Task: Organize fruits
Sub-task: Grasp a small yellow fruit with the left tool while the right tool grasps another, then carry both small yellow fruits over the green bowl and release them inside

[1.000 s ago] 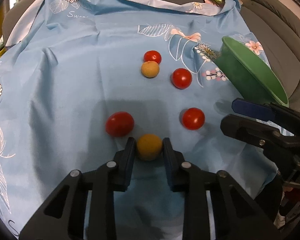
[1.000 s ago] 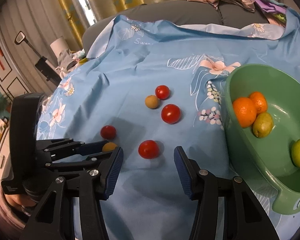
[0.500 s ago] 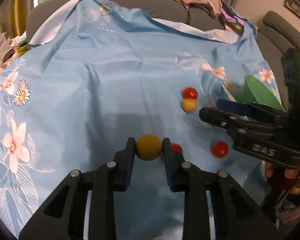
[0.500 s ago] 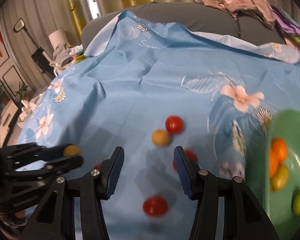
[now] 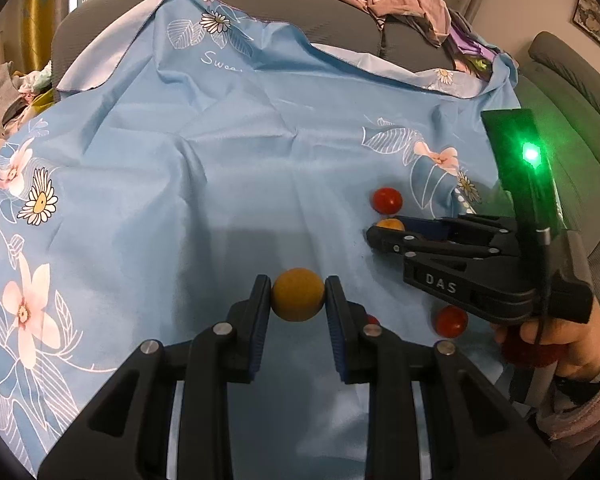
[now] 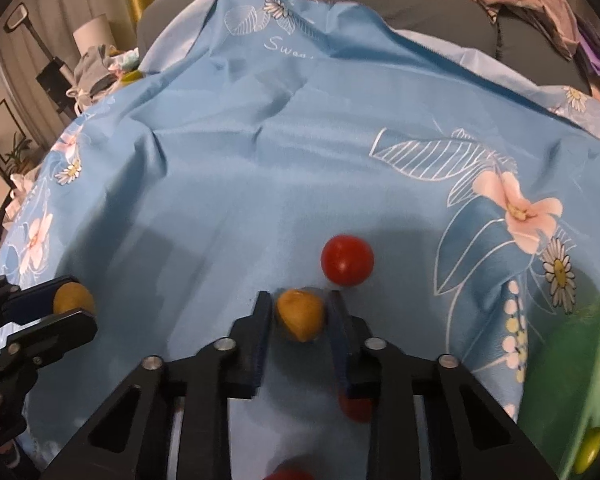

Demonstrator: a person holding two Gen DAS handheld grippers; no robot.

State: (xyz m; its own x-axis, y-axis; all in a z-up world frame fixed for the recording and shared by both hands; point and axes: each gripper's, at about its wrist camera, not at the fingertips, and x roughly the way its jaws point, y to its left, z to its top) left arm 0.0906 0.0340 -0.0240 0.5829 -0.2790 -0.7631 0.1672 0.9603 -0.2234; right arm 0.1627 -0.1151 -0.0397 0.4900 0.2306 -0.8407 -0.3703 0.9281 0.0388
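Pinched firmly between the two jaws of the left gripper: one round yellow fruit, seemingly lifted off the cloth, near and in the middle of the left view. Further right, a second yellow fruit, resting on the cloth between the jaws of the right gripper; jaws close on both sides of it, but could not tell if already pressing. Just beyond it, a red tomato; another red tomato nearer, under the right gripper's body.

Judged as the picking step, with carrying to the green bowl at the right edge not yet done. Called next for a sure closing on the second fruit, then a lift without pushing the red tomato away.

Underneath, a wrinkled light blue cloth with printed flowers, spread over a grey sofa. On the far backrest, a heap of clothes; at far left, yellow curtains
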